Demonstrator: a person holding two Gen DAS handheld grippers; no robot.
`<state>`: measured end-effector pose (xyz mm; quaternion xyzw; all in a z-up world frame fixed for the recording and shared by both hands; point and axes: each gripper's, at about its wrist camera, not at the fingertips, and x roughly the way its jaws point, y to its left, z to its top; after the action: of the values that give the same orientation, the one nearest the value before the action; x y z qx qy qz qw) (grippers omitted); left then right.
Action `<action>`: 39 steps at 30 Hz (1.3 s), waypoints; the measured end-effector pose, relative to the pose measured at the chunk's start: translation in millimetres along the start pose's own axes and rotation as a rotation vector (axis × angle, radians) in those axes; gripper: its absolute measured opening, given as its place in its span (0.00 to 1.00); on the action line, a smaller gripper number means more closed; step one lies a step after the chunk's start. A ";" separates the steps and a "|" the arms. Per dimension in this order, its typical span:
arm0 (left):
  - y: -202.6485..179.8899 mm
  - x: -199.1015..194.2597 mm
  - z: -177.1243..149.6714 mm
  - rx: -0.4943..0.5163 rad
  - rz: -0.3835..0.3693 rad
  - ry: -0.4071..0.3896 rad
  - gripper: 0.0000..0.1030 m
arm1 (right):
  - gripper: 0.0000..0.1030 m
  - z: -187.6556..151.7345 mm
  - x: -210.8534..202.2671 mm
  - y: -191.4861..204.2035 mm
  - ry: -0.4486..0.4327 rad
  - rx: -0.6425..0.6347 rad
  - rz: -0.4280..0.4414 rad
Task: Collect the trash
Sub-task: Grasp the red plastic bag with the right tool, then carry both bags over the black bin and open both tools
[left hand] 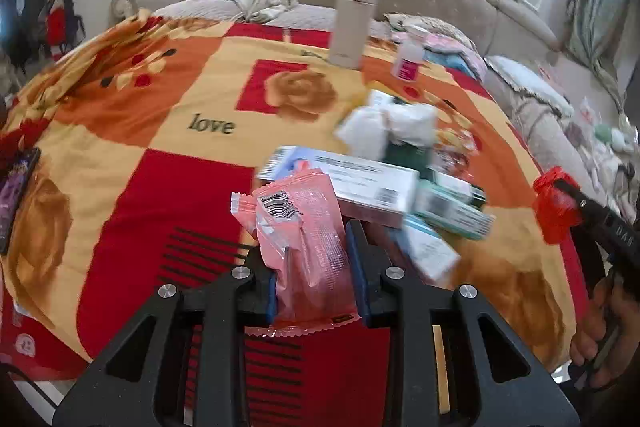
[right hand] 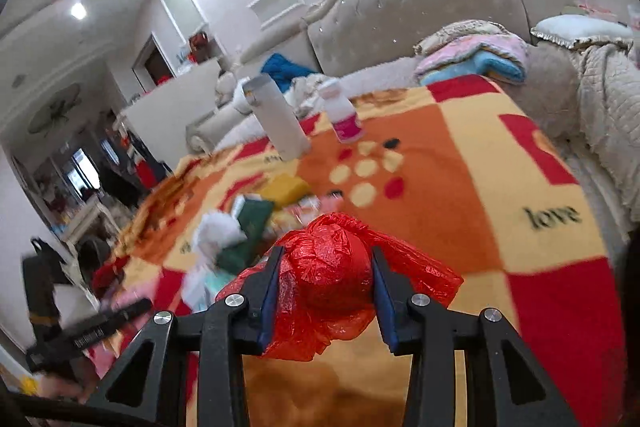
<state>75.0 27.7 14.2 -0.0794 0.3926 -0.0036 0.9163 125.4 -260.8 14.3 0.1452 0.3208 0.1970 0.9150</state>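
Wrapper [left hand: 308, 239] pinched between the left gripper [left hand: 312, 267] fingers could slip free, likewise the red bag [right hand: 326, 275] squeezed by the right gripper [right hand: 326, 291].

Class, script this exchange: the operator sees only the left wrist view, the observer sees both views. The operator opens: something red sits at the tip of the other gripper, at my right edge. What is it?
Observer: A crumpled red plastic bag, bunched into a ball, with the right gripper closed on it from both sides.
Operator: Is the whole bag inside the grip?
Observer: No. Loose plastic spills out below the pads and to the right, hanging over the orange, yellow and red patterned blanket.
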 end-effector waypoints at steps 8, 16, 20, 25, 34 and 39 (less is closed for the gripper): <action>-60.9 -23.8 -0.7 0.111 0.036 -0.051 0.26 | 0.38 -10.3 -34.8 -4.8 -0.027 -0.061 -0.076; -109.4 -34.7 -6.8 0.187 0.029 -0.063 0.26 | 0.38 -11.2 -71.4 -42.5 -0.082 0.018 -0.116; -133.5 -34.7 -12.4 0.222 0.019 -0.060 0.26 | 0.38 -12.2 -89.1 -59.9 -0.106 0.052 -0.139; -163.2 -31.2 -18.3 0.269 -0.001 -0.053 0.26 | 0.38 -15.9 -114.1 -84.2 -0.144 0.102 -0.188; -217.9 -24.1 -30.7 0.355 -0.052 -0.043 0.26 | 0.38 -26.9 -157.6 -133.4 -0.197 0.202 -0.293; -247.0 -14.7 -37.7 0.401 -0.082 -0.030 0.26 | 0.38 -36.3 -185.6 -162.2 -0.220 0.258 -0.371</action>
<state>51.5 -220.5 35.8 0.0888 0.3669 -0.1179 0.9185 12.4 -482.7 21.8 0.2199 0.2628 -0.0338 0.9388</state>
